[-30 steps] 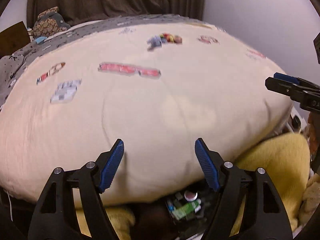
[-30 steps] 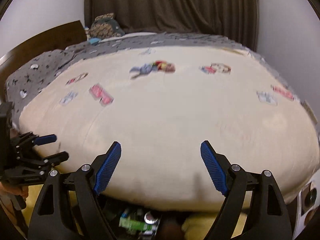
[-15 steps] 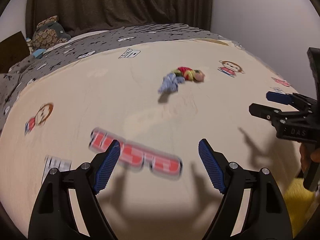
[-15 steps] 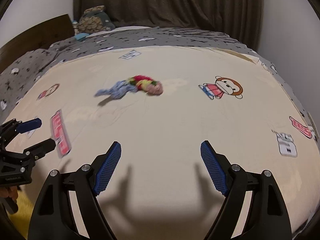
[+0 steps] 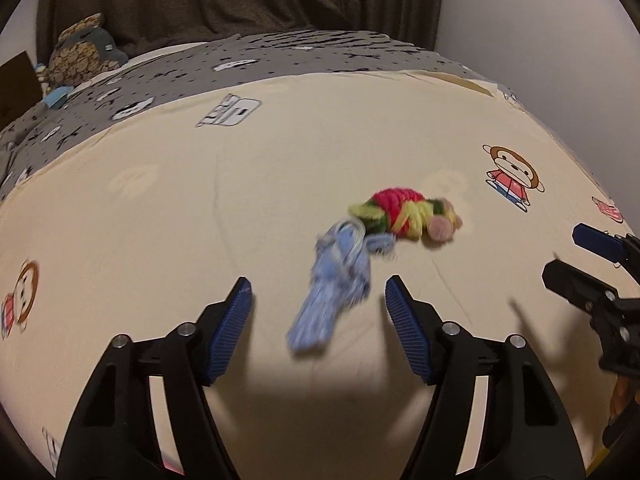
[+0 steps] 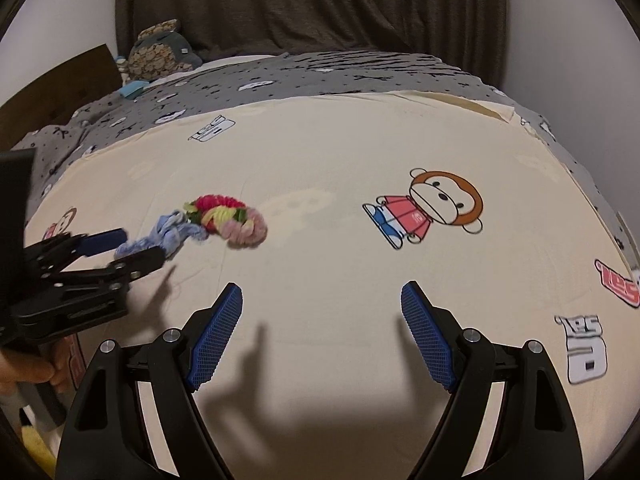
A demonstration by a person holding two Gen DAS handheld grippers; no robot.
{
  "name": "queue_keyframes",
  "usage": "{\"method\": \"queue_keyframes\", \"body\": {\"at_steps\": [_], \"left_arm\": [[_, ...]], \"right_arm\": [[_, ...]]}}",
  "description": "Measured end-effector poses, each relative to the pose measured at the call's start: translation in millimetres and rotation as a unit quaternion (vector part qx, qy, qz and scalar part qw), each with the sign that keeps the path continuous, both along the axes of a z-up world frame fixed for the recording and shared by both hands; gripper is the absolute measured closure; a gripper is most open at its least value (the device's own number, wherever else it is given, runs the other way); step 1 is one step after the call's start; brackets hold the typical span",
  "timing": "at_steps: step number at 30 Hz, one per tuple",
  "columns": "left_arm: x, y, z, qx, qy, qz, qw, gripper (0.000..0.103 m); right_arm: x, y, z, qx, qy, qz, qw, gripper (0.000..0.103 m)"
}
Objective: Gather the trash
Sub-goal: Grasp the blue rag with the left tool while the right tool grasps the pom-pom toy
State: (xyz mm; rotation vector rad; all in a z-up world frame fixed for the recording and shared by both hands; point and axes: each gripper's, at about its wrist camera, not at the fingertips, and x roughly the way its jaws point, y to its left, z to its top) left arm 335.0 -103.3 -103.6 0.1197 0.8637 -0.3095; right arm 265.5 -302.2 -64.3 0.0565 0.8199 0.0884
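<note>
First, from our left wrist camera, our left gripper (image 5: 318, 294) is wide open and holds nothing. A bundle of yarn (image 5: 362, 248) lies on the cream blanket (image 5: 160, 208), and its pale blue tail lies in the gap between the two blue pads (image 5: 230, 330). We cannot tell if the pads touch it. The red, yellow and green end lies farther off, and the whole bundle looks blurry, so we cannot make out its small bits. Our right gripper (image 5: 572, 256) pokes in at the right edge, cut off, with its jaws apart. A printed monkey (image 5: 512, 176) sits on the blanket near the right side. Next, from our right wrist camera, our right gripper (image 6: 322, 308) is wide open too, with only bare blanket between its pads. Our left gripper (image 6: 132, 246) comes in from the left, and it hides part of the blue tail of the yarn (image 6: 216, 220). A stuffed toy (image 6: 162, 50) rests far back by the dark curtain (image 6: 312, 4), too small to see well.
</note>
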Motion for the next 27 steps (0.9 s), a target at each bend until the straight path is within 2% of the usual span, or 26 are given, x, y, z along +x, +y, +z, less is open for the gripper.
{"method": "queue_keyframes", "body": {"at_steps": [2,3,4,9,12,16,22,23,25,27], "left_arm": [[7.0,-2.9,-4.1,-0.002,0.009,-0.006,0.9999,0.057],[10.3,-3.0,-5.6,-0.006,0.013,-0.011,0.9998,0.073],[11.1,-1.8,-5.5,-0.008,0.014,-0.013,0.9998,0.079],[5.5,13.8,6.6,-0.001,-0.004,-0.017,0.9999,0.08],[3.5,37.0,18.5,0.005,-0.019,0.009,0.9998,0.08],[3.4,62.3,27.6,0.005,-0.024,0.032,0.9992,0.08],[0.8,76.9,32.9,0.011,-0.027,0.033,0.999,0.08],[0.1,77.9,33.3,0.011,-0.028,0.033,0.999,0.08],[-1.0,78.7,33.6,0.011,-0.027,0.034,0.999,0.08],[-2.8,79.5,34.1,0.009,-0.026,0.035,0.999,0.08]], "right_arm": [[5.7,2.4,-1.4,0.0,0.001,0.005,1.0,0.021],[8.0,4.0,-1.8,-0.001,0.002,0.007,1.0,0.021],[10.7,6.3,-2.5,-0.003,0.002,0.011,1.0,0.021],[24.1,22.8,-5.1,-0.003,-0.001,0.032,0.999,0.021],[37.5,37.9,-6.5,0.001,-0.001,0.046,0.999,0.021],[62.9,62.3,-12.6,0.005,0.006,0.063,0.998,0.021],[87.3,87.1,-23.5,-0.006,0.026,0.074,0.997,0.021],[89.3,90.9,-25.6,-0.009,0.031,0.078,0.996,0.024],[89.4,94.5,-27.3,-0.017,0.033,0.082,0.996,0.037],[85.8,93.5,-25.9,-0.015,0.03,0.084,0.996,0.04]]}}
